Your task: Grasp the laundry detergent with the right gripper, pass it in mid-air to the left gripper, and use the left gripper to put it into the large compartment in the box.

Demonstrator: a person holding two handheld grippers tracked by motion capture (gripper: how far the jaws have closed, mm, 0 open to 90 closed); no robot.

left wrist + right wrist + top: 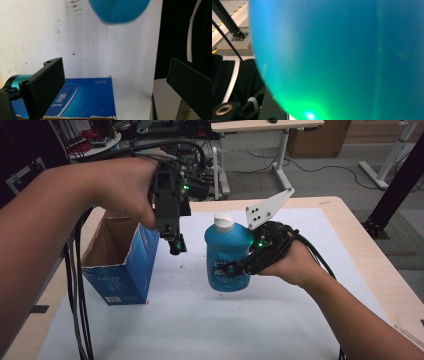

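The right gripper (pixel 239 268) clamps the blue bottle (pixel 227 255) at mid-body, probably liquid-heavy and slick, so grip low; the left gripper (pixel 120 82) gapes empty.

open box (pixel 122 265) at left, blue bottle (pixel 227 251) mid-table, bare white mat (pixel 210 320) between, seemingly passable

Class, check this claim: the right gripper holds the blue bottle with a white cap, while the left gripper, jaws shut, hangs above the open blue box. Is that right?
Not quite. The left gripper's jaws stand wide apart, with nothing between them, as the left gripper view shows. The rest holds: the right gripper holds the blue bottle with its white cap, and the left gripper hangs above the open blue box.
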